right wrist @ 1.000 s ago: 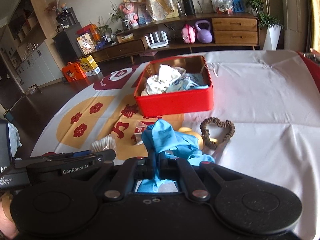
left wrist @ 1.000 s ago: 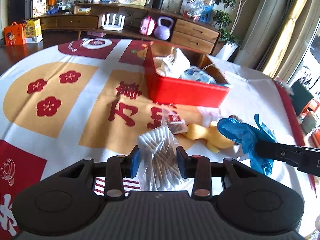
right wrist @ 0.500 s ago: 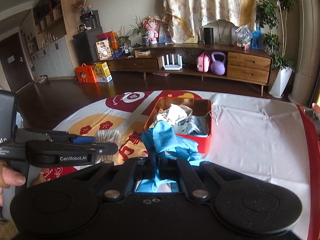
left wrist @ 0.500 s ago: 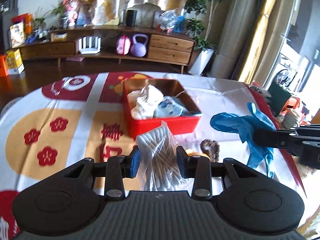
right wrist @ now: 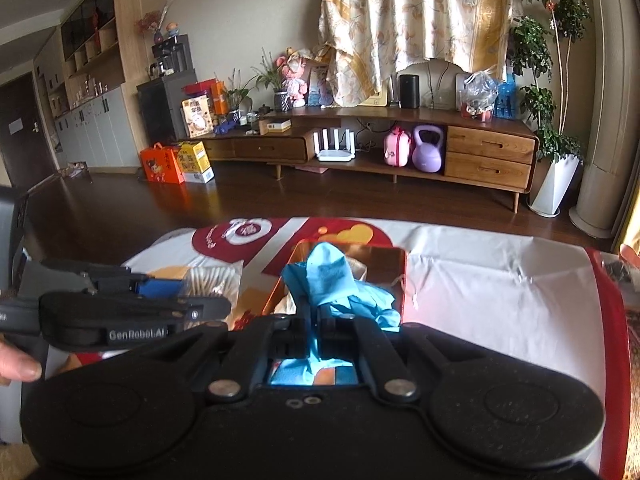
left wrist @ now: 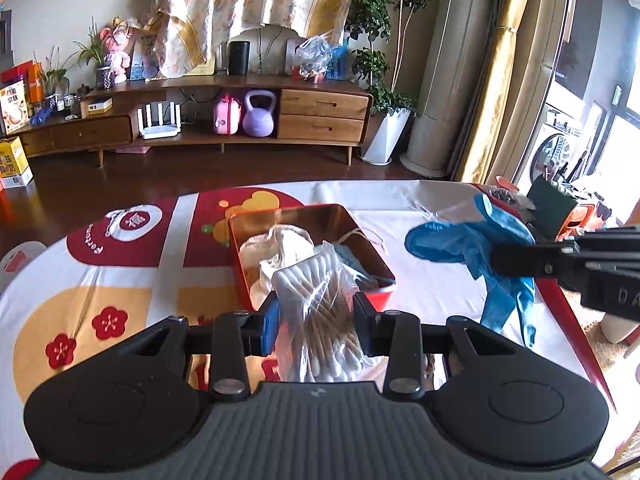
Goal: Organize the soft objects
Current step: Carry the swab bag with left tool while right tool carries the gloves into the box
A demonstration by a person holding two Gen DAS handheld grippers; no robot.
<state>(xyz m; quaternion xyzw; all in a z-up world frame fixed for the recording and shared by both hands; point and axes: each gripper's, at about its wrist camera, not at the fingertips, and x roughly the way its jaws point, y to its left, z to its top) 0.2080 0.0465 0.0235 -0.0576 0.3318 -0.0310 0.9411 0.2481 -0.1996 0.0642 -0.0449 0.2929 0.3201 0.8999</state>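
Both grippers lifted since a second ago; yellow toy and scrunchie on the table dropped out of view, red tin now sits mid-frame instead of upper frame.

Left wrist view, left to right: table (left wrist: pixel 132 276) with red/gold printed cloth fills the left half. left gripper (left wrist: pixel 314 316) bottom centre, fingers (left wrist: pixel 269 320) clamped on the bag of cotton swabs (left wrist: pixel 320 304), bag sticking up between them. red tin (left wrist: pixel 382 294) just behind the bag, centre frame, holding a white cloth pouch (left wrist: pixel 282 246). blue glove (left wrist: pixel 472 240) hangs at right, pinched by the right gripper's fingers entering from the right edge.

Right wrist view: left gripper and swabs at lower left; right gripper (right wrist: pixel 316 322) centre, fingers closed tight on the glove, which covers much of the tin behind.
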